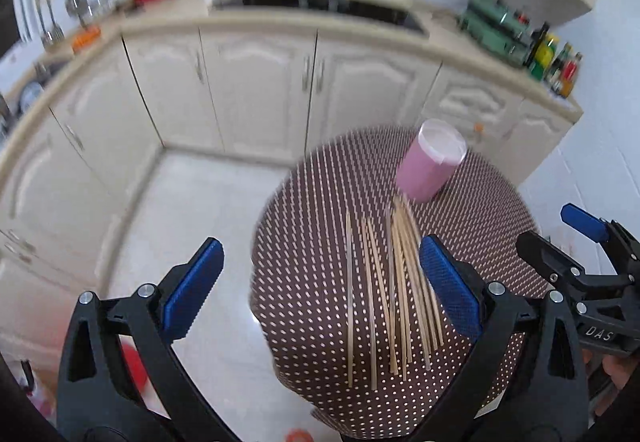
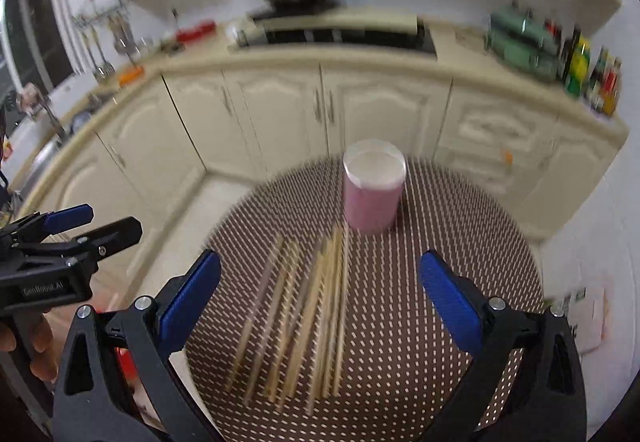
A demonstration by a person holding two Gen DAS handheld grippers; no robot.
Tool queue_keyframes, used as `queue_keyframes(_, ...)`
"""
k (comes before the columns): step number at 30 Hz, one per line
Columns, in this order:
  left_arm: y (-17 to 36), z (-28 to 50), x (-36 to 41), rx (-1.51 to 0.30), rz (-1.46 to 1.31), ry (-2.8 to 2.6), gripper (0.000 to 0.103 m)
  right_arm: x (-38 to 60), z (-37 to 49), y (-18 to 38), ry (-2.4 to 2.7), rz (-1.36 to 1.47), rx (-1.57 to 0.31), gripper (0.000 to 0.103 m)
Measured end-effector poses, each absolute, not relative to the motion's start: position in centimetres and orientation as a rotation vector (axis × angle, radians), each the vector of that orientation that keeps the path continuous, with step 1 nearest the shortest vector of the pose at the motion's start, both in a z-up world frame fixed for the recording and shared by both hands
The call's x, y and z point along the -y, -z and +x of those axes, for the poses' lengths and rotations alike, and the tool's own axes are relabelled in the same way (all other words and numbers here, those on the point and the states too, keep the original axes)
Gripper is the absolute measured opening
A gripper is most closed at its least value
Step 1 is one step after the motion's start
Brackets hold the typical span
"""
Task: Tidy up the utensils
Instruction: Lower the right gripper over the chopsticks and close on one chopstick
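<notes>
**Thin sticks waiting to go in the pink cup**

The chopsticks lie flat in a loose bunch on the round table with the dotted brown cloth. The pink cup stands upright on the same table. The far tips of the chopsticks almost reach the bottom of the cup. The cup looks empty from here, but the pictures are blurry.

The left gripper hangs above the near side of the table, on the side of the chopsticks away from the cup. Its jaws are wide apart and hold nothing. The right gripper hangs there too, also wide open and empty, with the chopsticks below it.

The chopsticks look like thin wood, so they should be very light and stiff. They are smooth and round, so they may roll or slip away. They lie flat on the cloth, which makes them hard to get under. A good place to pinch is near the middle of one or two, across the stick, so it stays level. Grabbing the whole bunch could make some fall.
</notes>
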State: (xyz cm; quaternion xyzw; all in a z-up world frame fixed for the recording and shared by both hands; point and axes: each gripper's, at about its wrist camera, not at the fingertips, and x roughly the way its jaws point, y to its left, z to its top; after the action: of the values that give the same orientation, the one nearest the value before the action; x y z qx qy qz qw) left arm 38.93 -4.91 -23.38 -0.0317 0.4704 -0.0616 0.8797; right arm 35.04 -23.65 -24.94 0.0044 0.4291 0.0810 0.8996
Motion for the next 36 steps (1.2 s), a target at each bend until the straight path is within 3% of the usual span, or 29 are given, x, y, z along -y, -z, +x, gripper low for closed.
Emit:
queue_keyframes(3, 27.2, 41.2, 5.5, -1.089, -0.087, 0.143, 0.089, 24.9, 37.0, 28.1, -0.181, 0.064, -1.014, 0.075)
queue_keyframes(6, 31.4, 43.7, 6.9, -1.188, -0.088, 0.158, 0.082, 26.1, 38.8, 30.5, -0.186, 0.109, -1.124, 0.065)
queue_keyframes(7, 32.3, 44.2, 7.1, -1.211, -0.085, 0.16, 0.076, 26.3, 39.5, 31.4, -0.184, 0.11, -1.156, 0.064)
queue_keyframes(14, 38.1, 48.0, 8.6, -1.361, -0.064, 0.156, 0.063, 27.2, 43.5, 35.5, -0.188, 0.108, -1.291, 0.05)
queue_keyframes(19, 40.5, 49.5, 9.3, -1.422, -0.025, 0.163, 0.047, 27.1, 45.5, 37.7, -0.21, 0.09, -1.357, 0.04)
queue_keyframes(24, 41.8, 50.6, 9.4, -1.451, -0.02, 0.171, 0.04, 26.3, 46.6, 38.5, -0.232, 0.062, -1.383, 0.028)
queue_keyframes(36, 41.7, 52.4, 10.4, -1.444, 0.01, 0.198, 0.04, 26.4, 48.4, 40.5, -0.226, -0.02, -1.396, 0.02)
